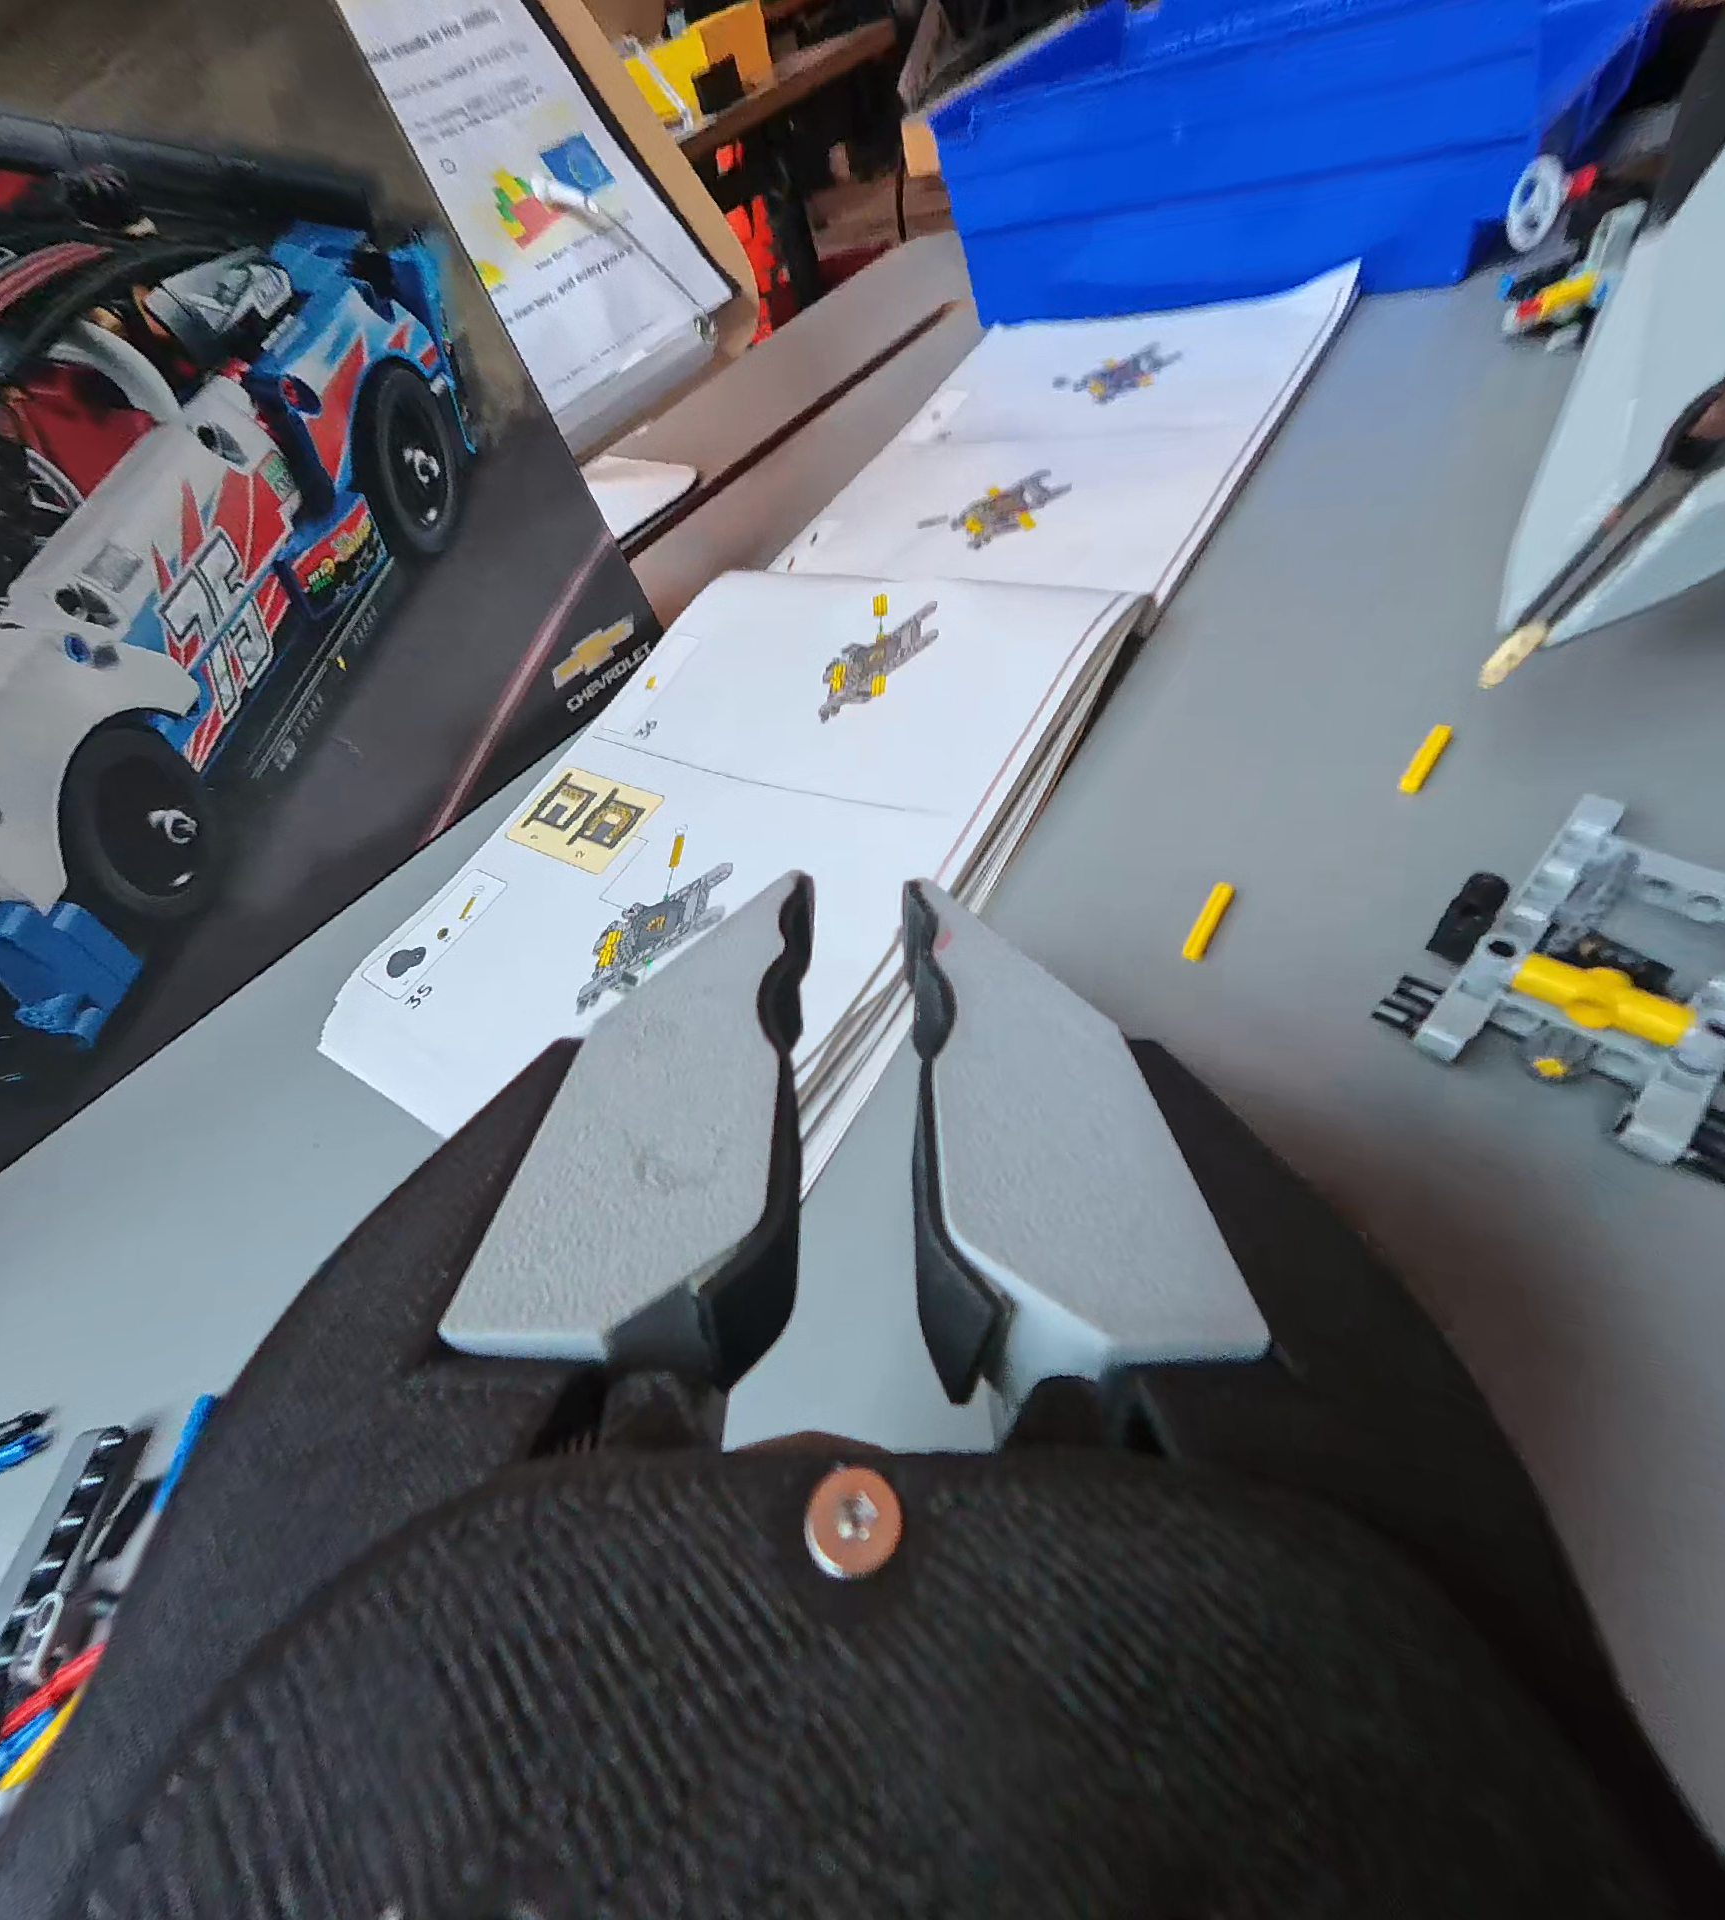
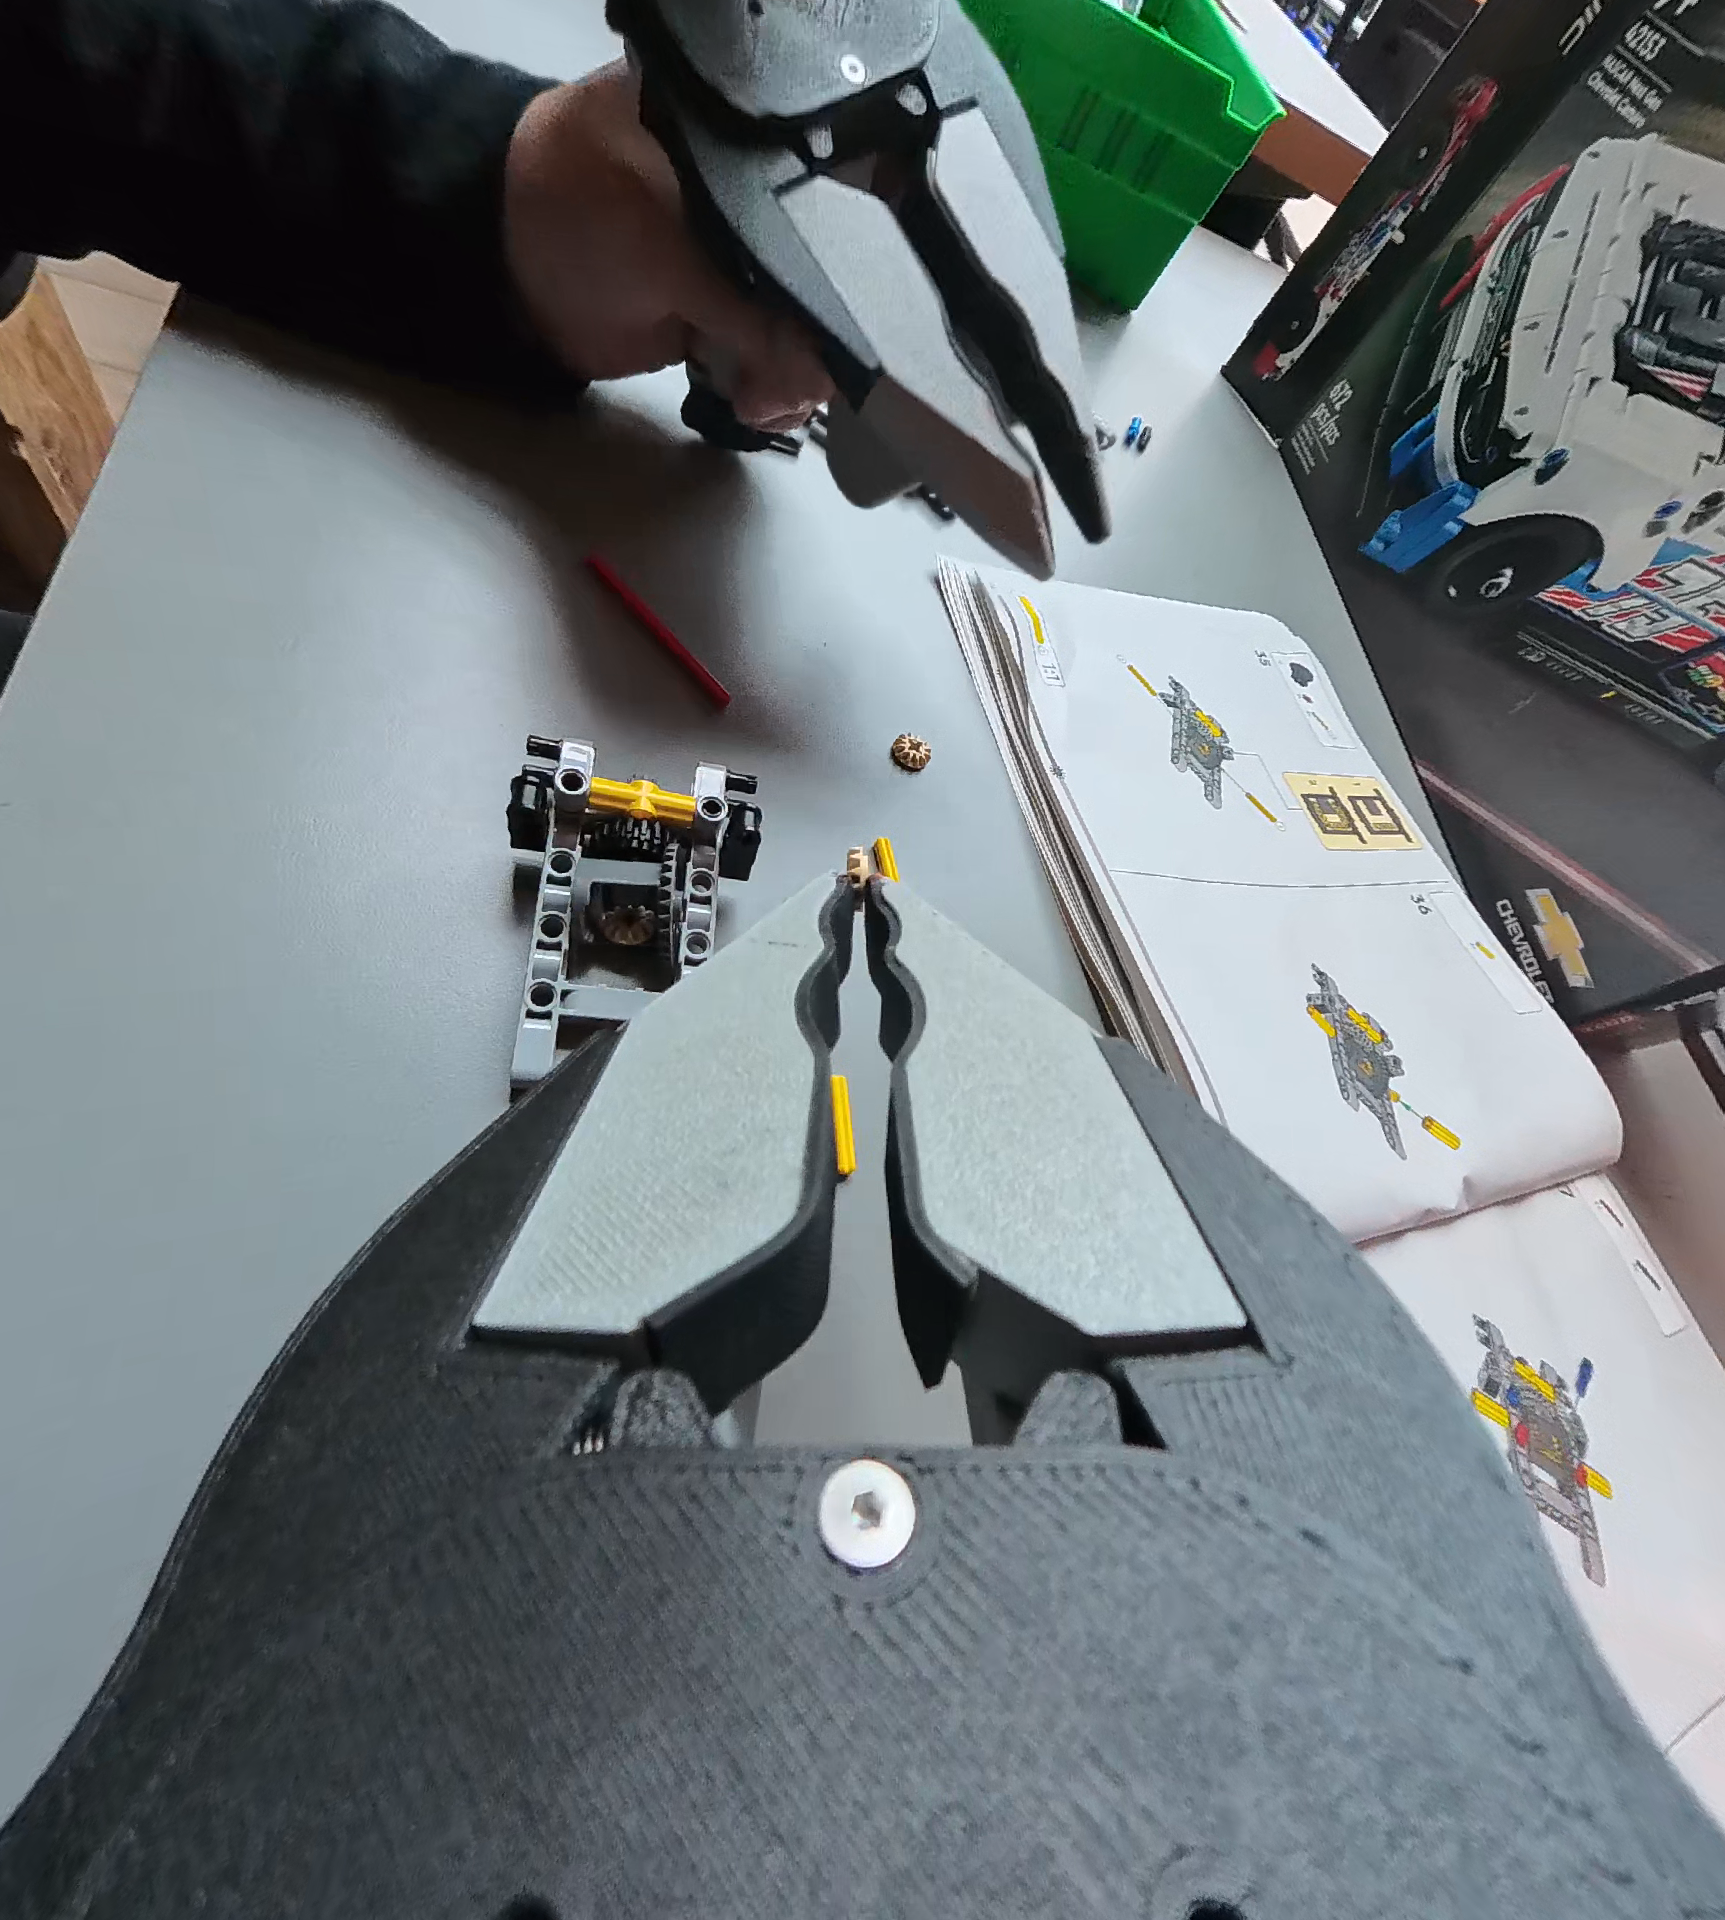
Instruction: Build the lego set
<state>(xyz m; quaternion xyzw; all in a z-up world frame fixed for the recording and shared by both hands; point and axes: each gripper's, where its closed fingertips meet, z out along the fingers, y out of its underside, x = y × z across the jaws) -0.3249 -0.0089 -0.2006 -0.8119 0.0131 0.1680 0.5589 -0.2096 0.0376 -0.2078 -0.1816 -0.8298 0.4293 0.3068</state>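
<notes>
Your right gripper [image 2: 863, 883] is pinched on a small tan gear [image 2: 858, 864] at its very tips. A yellow pin [image 2: 885, 858] sits just past the tips; it may be touching the gear. The grey frame [image 2: 619, 883] lies on the table [image 2: 214, 831] just left of those tips. Your left gripper [image 1: 858, 904] is a little open and holds nothing, its tips over the booklet [image 1: 837, 748].

Grey claw [image 2: 863, 883], black mount, silver screw [image 2: 866, 1512]

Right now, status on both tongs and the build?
Right tongs shut on tan gear. Left tongs open, empty, over instruction booklet. Grey chassis on table, untouched. Nothing in the way.
</notes>
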